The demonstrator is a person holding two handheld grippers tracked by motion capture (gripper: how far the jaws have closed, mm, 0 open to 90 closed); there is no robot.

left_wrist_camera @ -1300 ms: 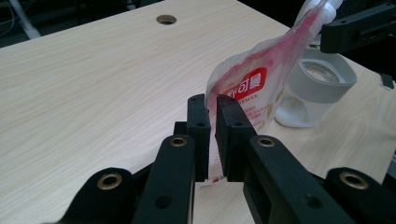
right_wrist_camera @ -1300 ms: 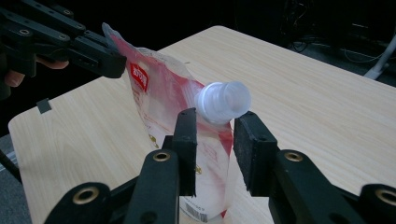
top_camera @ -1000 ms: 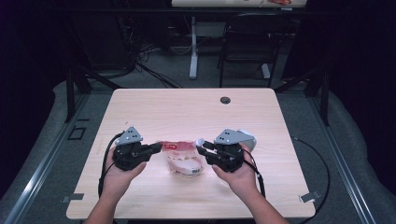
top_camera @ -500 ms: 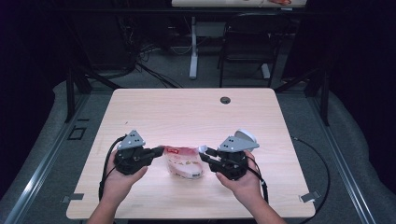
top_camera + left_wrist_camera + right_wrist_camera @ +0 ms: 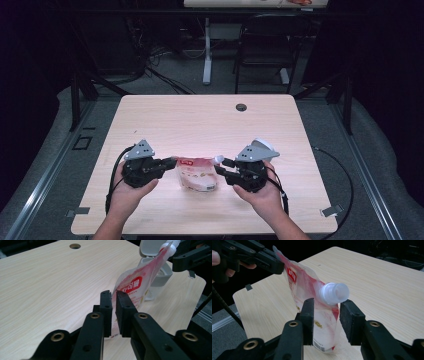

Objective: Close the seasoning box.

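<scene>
Left gripper: we are keeping its jaws fully closed on one top corner of the pouch, with the film pinched flat between the pads. In the left gripper view the pouch is rising from the pads toward the far right, its red label facing the camera.

Right gripper: we are holding it at the spout end of the pouch. Its jaws have just been opening, and they are now standing apart on either side of the pouch neck. The white cap is sitting just above and between the two pads, with a visible gap at each side, so this gripper is gripping nothing.

In the high view we are suspending the pouch between the two grippers, near the front edge of the table, with the left gripper at its left corner and the right gripper at its spout. The lower edge of the pouch is lying on or very close to the tabletop; we cannot tell which.

Status, as we are judging it: securing the pouch is done. The cap is still seated on the spout, so the work at the cap is remaining. Farther off, only the cable hole is marking the tabletop.
</scene>
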